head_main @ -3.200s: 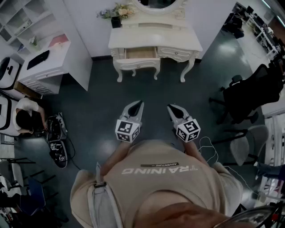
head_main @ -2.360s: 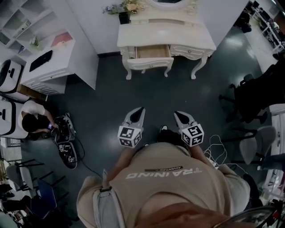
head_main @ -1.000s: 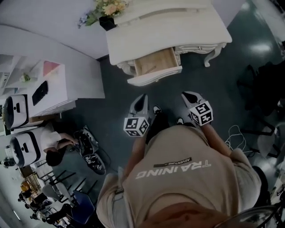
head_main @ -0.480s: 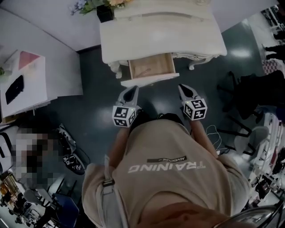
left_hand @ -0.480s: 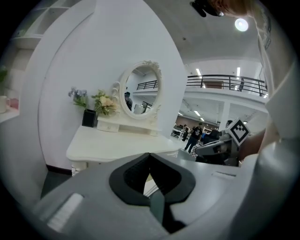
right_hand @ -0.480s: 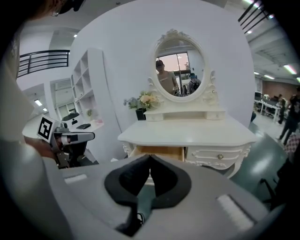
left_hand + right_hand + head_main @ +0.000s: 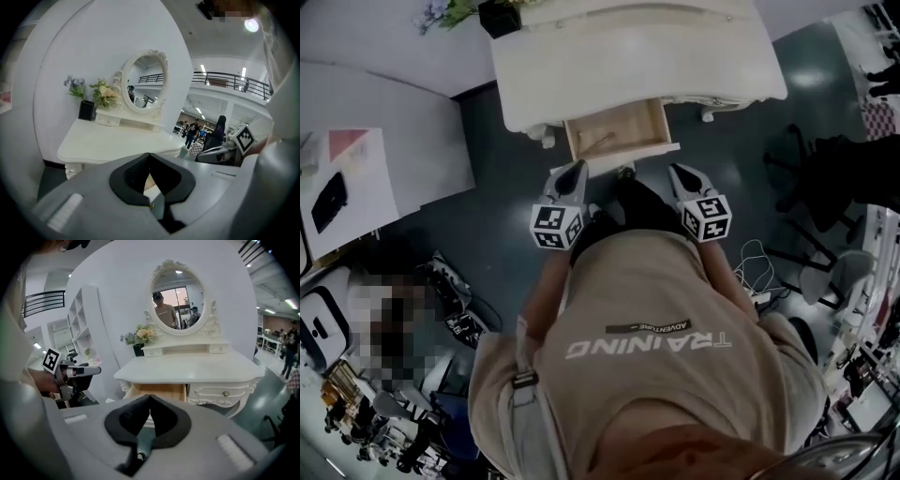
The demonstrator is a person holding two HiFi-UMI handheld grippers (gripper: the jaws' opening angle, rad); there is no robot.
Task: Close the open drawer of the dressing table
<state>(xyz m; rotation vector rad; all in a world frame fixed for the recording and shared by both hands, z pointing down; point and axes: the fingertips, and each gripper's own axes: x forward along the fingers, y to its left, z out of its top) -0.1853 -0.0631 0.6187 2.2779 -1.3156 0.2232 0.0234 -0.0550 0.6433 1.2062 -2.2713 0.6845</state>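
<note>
A cream dressing table (image 7: 628, 56) stands against the wall, its left drawer (image 7: 617, 133) pulled out, showing a wooden inside. In the right gripper view the open drawer (image 7: 157, 391) sits left of a shut drawer (image 7: 220, 393). My left gripper (image 7: 576, 172) hangs just before the drawer front's left end, jaws shut with nothing between them. My right gripper (image 7: 677, 174) hovers by the drawer's right front corner, also shut and holding nothing. The tabletop (image 7: 117, 140) and oval mirror (image 7: 146, 82) fill the left gripper view.
A vase of flowers (image 7: 492, 14) stands on the table's back left corner. A white cabinet (image 7: 366, 169) lies left, with gear and cables (image 7: 459, 309) on the dark floor. A dark chair (image 7: 839, 169) stands right. A person's feet (image 7: 628, 197) are below the drawer.
The person has walked up to the dressing table; over the earlier frames it grew from far away to directly ahead. Both grippers now sit right before the open drawer's front.
</note>
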